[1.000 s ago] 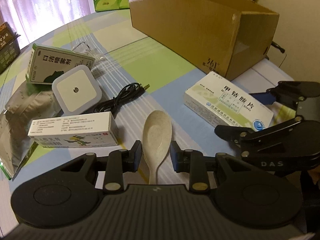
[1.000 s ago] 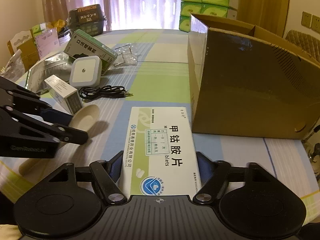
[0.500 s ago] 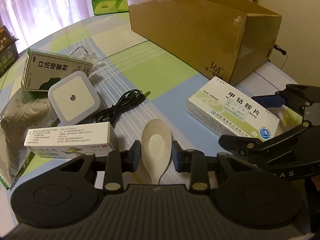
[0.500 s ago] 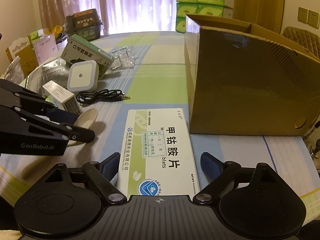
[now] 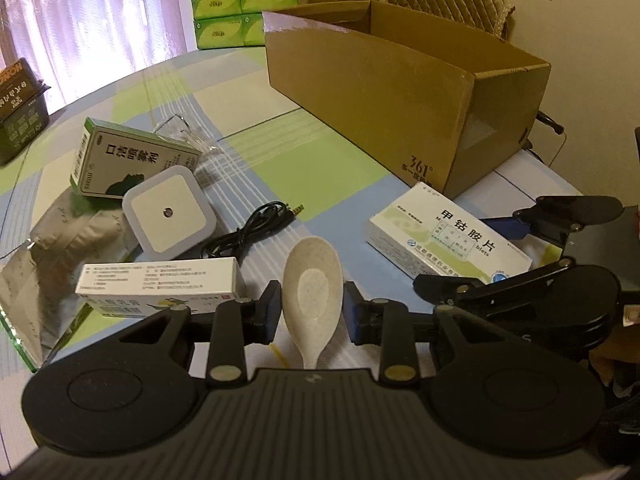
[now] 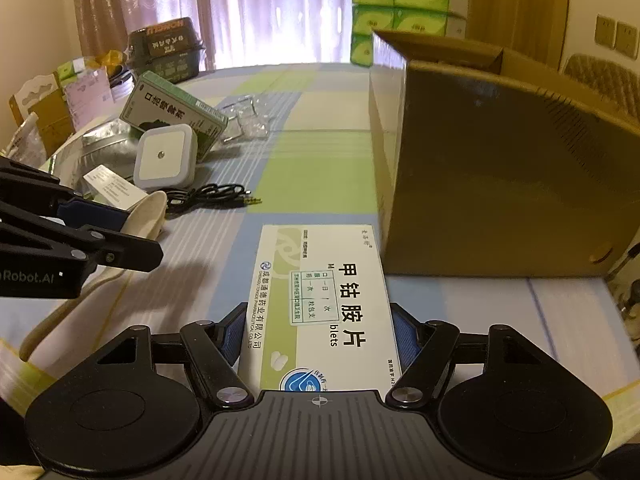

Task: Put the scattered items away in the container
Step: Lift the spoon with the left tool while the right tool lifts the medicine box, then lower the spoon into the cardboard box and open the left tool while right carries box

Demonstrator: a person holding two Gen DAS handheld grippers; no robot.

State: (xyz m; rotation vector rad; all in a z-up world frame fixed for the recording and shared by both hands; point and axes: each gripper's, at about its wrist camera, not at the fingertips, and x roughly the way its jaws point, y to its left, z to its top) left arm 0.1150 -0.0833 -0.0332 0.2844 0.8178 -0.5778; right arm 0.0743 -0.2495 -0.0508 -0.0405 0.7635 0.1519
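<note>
Right tool (image 6: 318, 334) since closed onto medicine box (image 6: 320, 304), now pinching it; left tool (image 5: 311, 312) spread around spoon (image 5: 312, 296), cardboard box (image 5: 400, 96) at 1 o'clock.

Both cameras sit low and close over the desk (image 5: 332, 152), each looking forward along its own fingers. The left view faces the cardboard box (image 5: 400, 92) diagonally — the right view sees its long side (image 6: 500, 184), seemingly nearer. Both share the tablet box (image 6: 320, 300) and spoon (image 5: 312, 292).

Spoon (image 5: 312, 280) between left tongs (image 5: 311, 312)
</note>
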